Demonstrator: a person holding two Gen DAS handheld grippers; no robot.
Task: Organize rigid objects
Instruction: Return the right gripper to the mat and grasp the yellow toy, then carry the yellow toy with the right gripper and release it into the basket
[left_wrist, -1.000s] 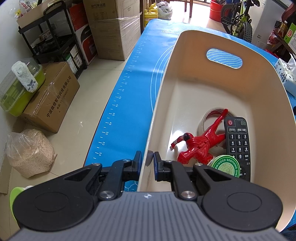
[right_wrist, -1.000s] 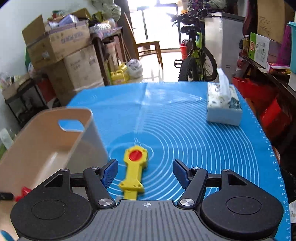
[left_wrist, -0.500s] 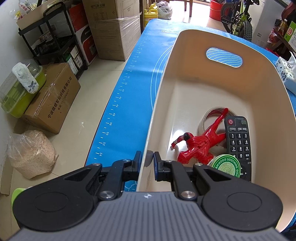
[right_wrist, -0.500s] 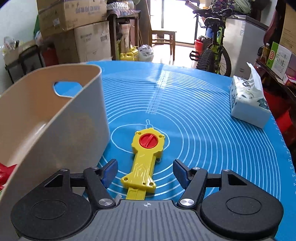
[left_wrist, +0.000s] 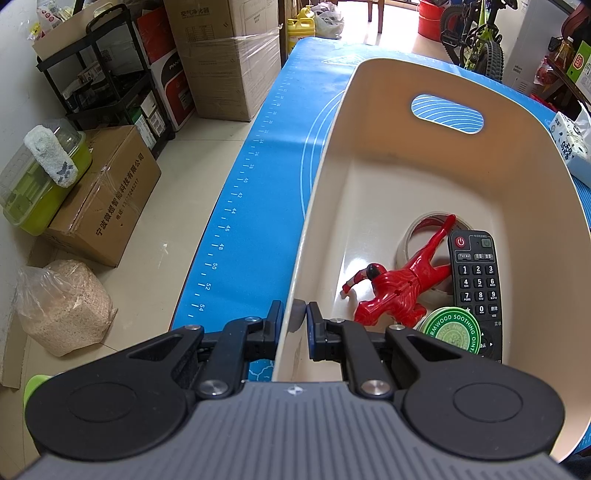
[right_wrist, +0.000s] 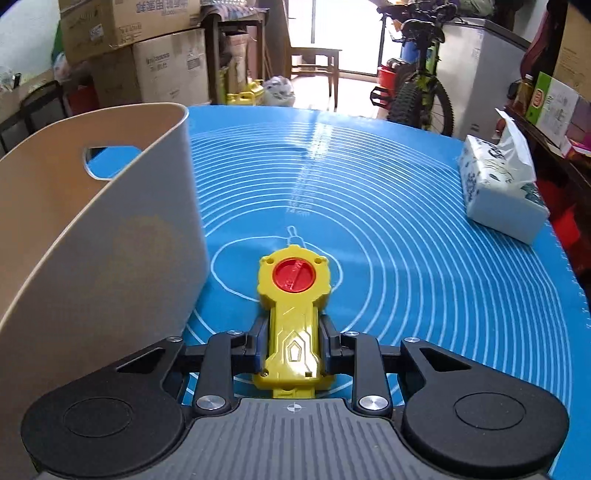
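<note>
A: Right gripper (right_wrist: 293, 345) status?
B: Clamped on the handle of the yellow launcher toy (right_wrist: 292, 314). One finger on each side. Red dial end points away from the camera. Can't tell whether the toy is resting on the blue mat (right_wrist: 424, 240) or lifted off it.
A: Left gripper (left_wrist: 295, 321)?
B: Pinching the near rim of the beige bin (left_wrist: 388, 177). One finger outside the wall, one inside.
A: Bin contents?
B: All in the near right corner: red action figure (left_wrist: 395, 284) lying across a tape roll (left_wrist: 417, 236), black remote (left_wrist: 476, 277) along the right wall, green round tin (left_wrist: 452, 328) overlapping the remote's near end.
A: Bin position?
B: At the mat's left edge, just left of the launcher toy. Handle cutout in the far wall.
A: Anything else on the mat?
B: Tissue pack (right_wrist: 502, 195) near the right edge, well apart from the toy.
</note>
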